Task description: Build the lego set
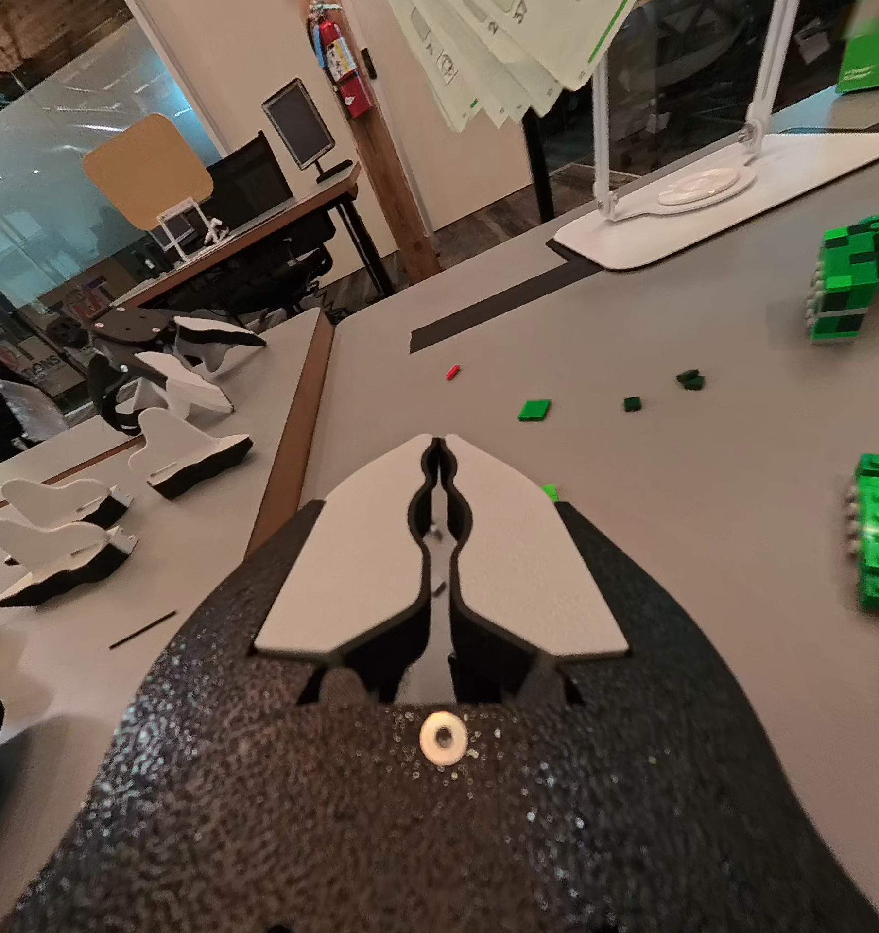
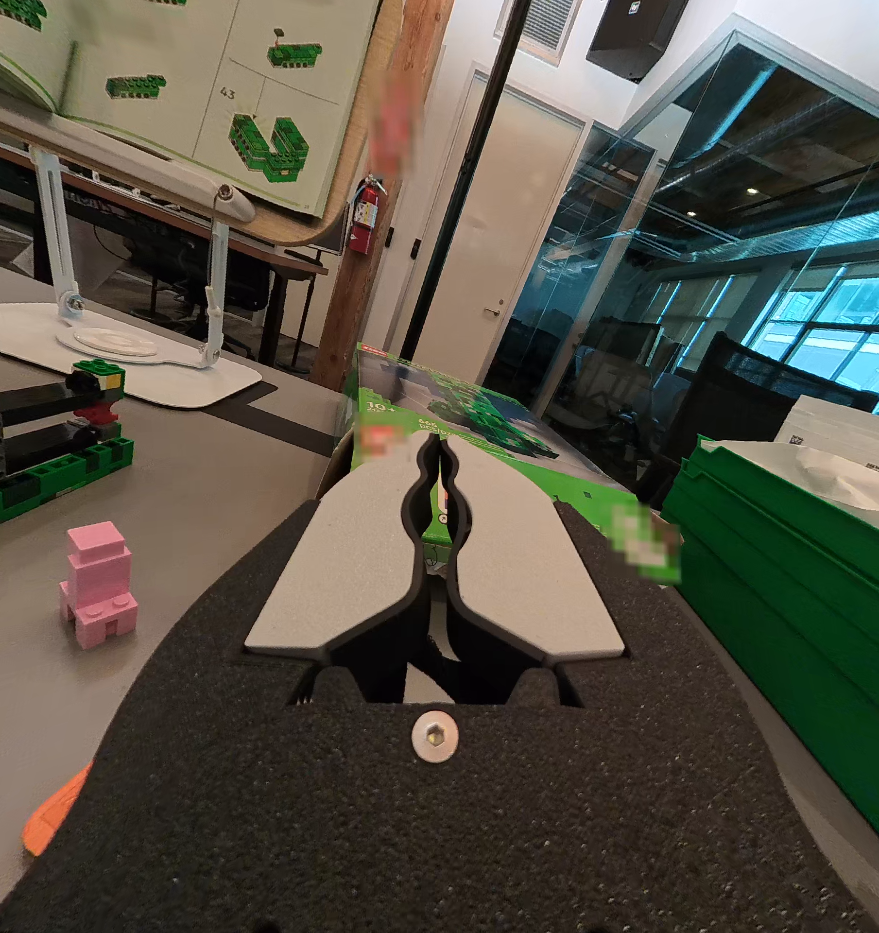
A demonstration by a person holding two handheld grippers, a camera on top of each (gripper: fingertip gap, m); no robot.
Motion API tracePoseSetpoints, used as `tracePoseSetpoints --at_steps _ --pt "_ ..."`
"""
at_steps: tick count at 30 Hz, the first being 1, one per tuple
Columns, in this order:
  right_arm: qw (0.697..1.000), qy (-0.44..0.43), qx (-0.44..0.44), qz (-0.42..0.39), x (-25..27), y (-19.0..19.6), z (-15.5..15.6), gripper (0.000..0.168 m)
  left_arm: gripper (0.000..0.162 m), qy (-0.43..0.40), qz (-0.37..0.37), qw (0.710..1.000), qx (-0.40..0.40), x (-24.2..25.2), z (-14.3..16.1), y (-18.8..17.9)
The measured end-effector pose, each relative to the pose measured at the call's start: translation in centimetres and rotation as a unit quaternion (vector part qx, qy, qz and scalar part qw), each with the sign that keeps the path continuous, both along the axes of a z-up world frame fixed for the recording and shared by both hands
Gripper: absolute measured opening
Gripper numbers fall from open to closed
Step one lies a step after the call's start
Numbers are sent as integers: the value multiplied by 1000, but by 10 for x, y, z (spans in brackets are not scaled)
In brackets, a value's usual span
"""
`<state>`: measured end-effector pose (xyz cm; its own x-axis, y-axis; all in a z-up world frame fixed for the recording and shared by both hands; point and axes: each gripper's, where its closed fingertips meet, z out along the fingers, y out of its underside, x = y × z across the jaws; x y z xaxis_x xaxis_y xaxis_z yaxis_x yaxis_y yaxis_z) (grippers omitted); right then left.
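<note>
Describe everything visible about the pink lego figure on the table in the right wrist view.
The pink lego figure is a small blocky build of plain pink bricks: a square head on a wider body, with stubby legs and studs on its lower pieces. It stands upright on the grey table, alone, left of the shut right claw, touching nothing else.

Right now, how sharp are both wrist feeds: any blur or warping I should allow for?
Left wrist view: motion-smeared at the right edge, the green builds soft, the loose green tile legible. Right wrist view: sharper, the pink figure crisp, the instruction booklet slightly soft. Both wide-angle, straight edges bowing outward.
</note>
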<state>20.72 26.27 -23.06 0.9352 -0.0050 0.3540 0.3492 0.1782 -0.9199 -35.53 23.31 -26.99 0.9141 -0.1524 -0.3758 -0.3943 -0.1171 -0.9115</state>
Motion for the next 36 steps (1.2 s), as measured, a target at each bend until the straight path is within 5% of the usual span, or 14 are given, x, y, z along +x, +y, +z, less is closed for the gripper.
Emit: tracePoseSetpoints --at_steps 3,6,8,12,36 --pt "1000 1 -2 -2 1 1 -1 0 2 -1 -127 992 -5 46 8 -13" --pt "1000 1 -2 -3 2 1 -1 0 20 -9 -275 958 -75 101 -3 -36" --pt "1000 -2 -2 -3 1 2 -1 0 36 3 -300 944 -140 112 -23 -40" --pt "1000 -5 -3 -3 0 2 -1 0 38 5 -347 915 -205 123 -43 -53" --pt "1000 -7 -4 -4 1 2 -2 0 15 35 -305 906 -292 95 -71 -55"
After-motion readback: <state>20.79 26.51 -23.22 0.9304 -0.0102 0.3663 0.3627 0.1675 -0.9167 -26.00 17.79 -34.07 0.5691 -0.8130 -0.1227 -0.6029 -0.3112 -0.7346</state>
